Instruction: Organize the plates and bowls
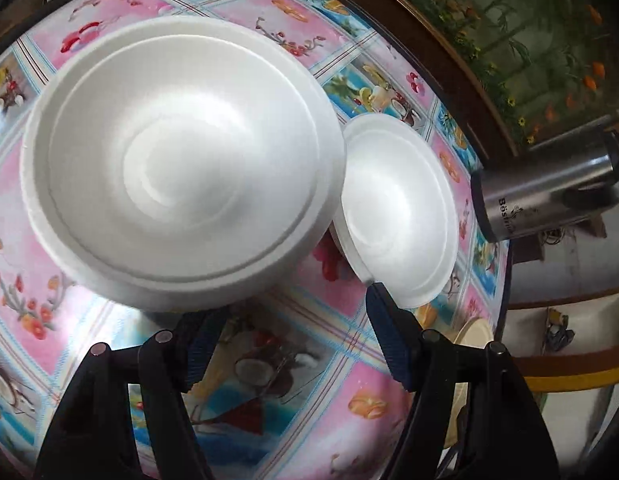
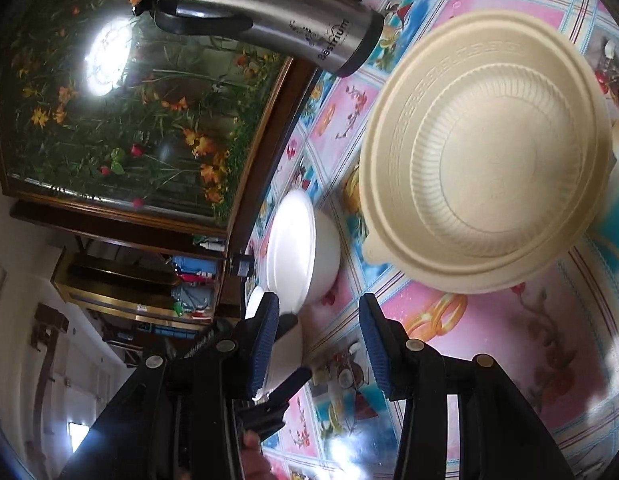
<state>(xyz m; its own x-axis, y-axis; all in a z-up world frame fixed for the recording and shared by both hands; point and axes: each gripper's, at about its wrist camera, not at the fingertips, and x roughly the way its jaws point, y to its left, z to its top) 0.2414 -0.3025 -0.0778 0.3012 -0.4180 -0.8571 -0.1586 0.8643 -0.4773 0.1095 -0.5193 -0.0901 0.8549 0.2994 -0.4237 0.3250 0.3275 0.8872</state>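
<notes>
Both grippers [image 1: 287, 312] [image 2: 317, 320] gape empty; steel flask [image 2: 269, 20] stands beside white bowl [image 2: 309, 248], beige bowl [image 2: 485, 152]

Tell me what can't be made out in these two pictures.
- Left wrist view: the big white bowl hides the tip of one finger, so contact cannot be told.
- Left wrist view: the beige bowl is mostly behind the left gripper.
- Right wrist view: the small white bowl lies side-on; its inside is hidden.
- Both views: the flask label is too small.

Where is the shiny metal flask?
The flask stands at the table's far edge by the flower picture, beyond the beige bowl in the right wrist view.
</notes>
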